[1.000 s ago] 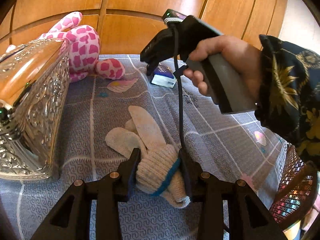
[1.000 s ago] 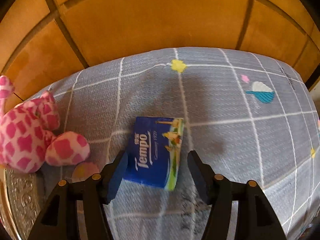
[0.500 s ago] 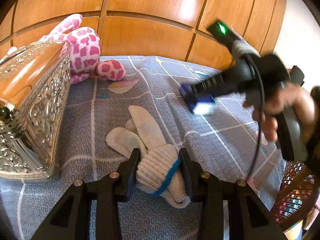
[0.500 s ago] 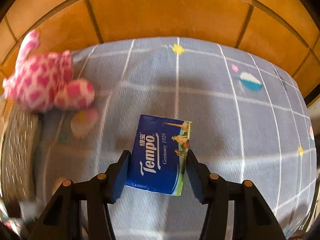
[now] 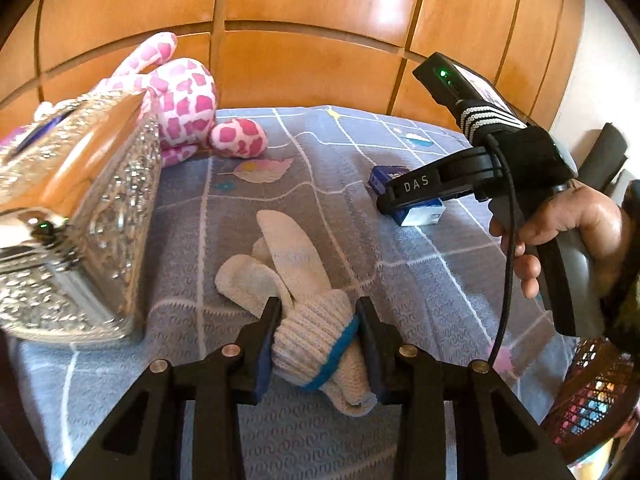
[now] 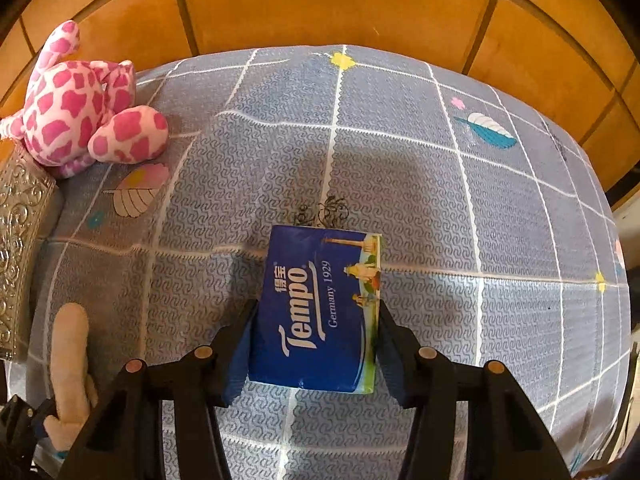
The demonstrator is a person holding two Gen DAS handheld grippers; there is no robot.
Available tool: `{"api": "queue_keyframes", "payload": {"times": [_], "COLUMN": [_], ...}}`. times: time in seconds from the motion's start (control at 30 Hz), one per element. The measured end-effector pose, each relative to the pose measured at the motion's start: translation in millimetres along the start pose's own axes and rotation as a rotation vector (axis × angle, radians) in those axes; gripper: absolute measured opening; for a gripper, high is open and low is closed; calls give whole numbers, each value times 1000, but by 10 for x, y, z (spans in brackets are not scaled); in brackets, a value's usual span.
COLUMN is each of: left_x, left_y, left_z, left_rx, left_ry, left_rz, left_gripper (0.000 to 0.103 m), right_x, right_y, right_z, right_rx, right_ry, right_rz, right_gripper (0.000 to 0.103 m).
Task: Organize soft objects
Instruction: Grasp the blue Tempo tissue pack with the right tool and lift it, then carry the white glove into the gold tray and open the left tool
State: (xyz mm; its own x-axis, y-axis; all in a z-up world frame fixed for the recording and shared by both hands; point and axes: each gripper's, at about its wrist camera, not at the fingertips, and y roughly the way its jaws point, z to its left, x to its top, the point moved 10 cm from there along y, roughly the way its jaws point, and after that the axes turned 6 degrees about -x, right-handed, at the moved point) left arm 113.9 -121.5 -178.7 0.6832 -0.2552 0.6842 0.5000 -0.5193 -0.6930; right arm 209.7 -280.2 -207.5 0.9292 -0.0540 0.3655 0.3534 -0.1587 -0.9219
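Note:
My left gripper (image 5: 318,332) is shut on the cuff of a beige knit glove (image 5: 288,264) with a blue band, which lies on the grey patterned bedsheet (image 5: 420,280). My right gripper (image 6: 314,344) is shut on a blue Tempo tissue pack (image 6: 320,304) and holds it just above the sheet; it also shows in the left wrist view (image 5: 416,200), right of the glove. The glove's fingers (image 6: 70,356) show at the lower left of the right wrist view. A pink-and-white spotted plush toy (image 5: 188,108) lies at the back left against the wooden headboard.
An ornate silver box (image 5: 72,216) with an orange top stands on the left of the bed, close to the glove; its side shows in the right wrist view (image 6: 20,240). A wooden headboard (image 5: 320,32) bounds the far side. A woven basket (image 5: 592,396) sits off the bed's right edge.
My right gripper closed on the tissue pack, lifted it from near the plush and carried it right and nearer. My left gripper stayed shut on the glove.

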Motion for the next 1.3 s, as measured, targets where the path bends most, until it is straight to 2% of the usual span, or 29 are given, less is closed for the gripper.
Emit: {"api": "queue_keyframes", "payload": {"times": [0.23, 0.27, 0.73, 1.3], "left_x": [-76, -83, 84, 143], "left_y": [-203, -237, -765, -1345], "left_z": [-20, -23, -42, 212], "left_rx": [47, 50, 73, 108], "left_ry": [23, 23, 18, -46], "left_rz": [10, 8, -84, -174], "left_gripper": [36, 36, 36, 36], "right_x": [68, -4, 1, -9], "right_y": [75, 46, 31, 29], "right_z": [-16, -31, 20, 3], "right_rx": [3, 1, -26, -26], "right_ry": [-14, -16, -52, -62], "right_rz": [-7, -8, -35, -46], "right_gripper": [55, 55, 54, 54]}}
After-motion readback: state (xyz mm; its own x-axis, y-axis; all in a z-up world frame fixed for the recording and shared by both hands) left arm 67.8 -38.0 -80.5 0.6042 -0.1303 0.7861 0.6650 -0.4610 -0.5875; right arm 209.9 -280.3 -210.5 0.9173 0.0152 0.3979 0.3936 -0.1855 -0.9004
